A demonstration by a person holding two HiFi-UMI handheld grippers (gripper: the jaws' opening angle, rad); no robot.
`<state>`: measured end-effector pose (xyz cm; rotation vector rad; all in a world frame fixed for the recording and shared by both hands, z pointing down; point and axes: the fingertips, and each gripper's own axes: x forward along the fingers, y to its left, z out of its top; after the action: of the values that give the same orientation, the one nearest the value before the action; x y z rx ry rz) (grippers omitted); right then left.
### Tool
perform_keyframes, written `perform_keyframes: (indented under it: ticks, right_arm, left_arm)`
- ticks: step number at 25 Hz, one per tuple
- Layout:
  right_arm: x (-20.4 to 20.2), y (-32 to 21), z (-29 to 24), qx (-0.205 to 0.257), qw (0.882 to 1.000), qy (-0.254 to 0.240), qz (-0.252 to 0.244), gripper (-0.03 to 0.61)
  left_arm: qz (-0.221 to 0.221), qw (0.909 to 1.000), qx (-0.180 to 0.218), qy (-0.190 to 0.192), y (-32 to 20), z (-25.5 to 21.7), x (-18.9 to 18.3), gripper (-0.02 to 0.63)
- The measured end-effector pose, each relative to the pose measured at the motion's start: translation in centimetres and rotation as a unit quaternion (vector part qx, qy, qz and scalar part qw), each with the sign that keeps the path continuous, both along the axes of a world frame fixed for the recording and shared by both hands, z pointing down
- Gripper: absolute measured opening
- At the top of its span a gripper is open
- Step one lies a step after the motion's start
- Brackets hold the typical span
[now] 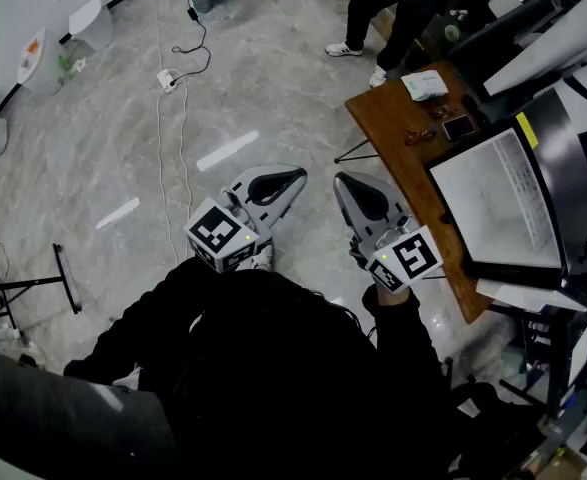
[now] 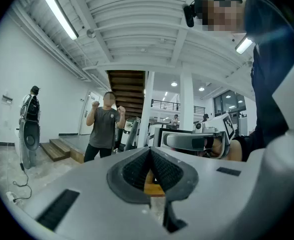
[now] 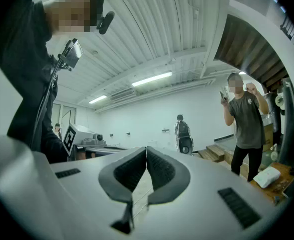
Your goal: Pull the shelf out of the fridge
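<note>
The fridge (image 1: 563, 138), black and white, stands at the right edge of the head view, with a pale frosted panel (image 1: 493, 203) facing up; I cannot tell whether that panel is the shelf. My left gripper (image 1: 298, 178) (image 2: 150, 151) is held in front of my body over the floor, shut, with nothing between its pads. My right gripper (image 1: 341, 180) (image 3: 146, 149) is beside it, a little left of the fridge, also shut and empty. Each gripper view shows the other gripper: the right gripper (image 2: 192, 141) and the left gripper's marker cube (image 3: 71, 136).
A wooden table (image 1: 388, 138) with small items stands between me and the fridge. A person (image 1: 403, 8) (image 2: 104, 126) (image 3: 244, 124) stands beyond it with raised hands. Cables and a power strip (image 1: 168, 80) lie on the marble floor; a black stand's legs (image 1: 33, 288) sit at left.
</note>
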<state>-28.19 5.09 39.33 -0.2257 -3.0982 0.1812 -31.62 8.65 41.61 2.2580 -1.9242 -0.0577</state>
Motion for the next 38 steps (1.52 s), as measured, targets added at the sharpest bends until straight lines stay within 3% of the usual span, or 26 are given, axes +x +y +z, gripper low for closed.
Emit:
perform_keyframes:
  ticks: [9,20,30,38]
  right_arm:
    - [0.4,-0.4,0.4,0.008,1.000,0.001,0.019,0.008]
    - [4.0,0.0,-0.5,0.031,0.996,-0.005,0.087,0.008]
    - [15.4,-3.8,0.0,0.013,0.983,-0.023,0.182,0.006]
    - [25.9,-6.0,-0.1,0.004,0.961,-0.037,0.275,0.006]
  left_arm:
    - [0.018,0.9997,0.014,-0.009,-0.5,-0.1,0.4,0.006]
    - [0.065,0.9976,0.019,-0.012,-0.6,-1.4,3.4,0.006]
    - [0.163,0.9858,0.032,-0.022,-5.2,-1.4,14.0,0.006]
    - [0.223,0.9737,0.042,-0.014,-7.0,-2.4,23.4,0.006]
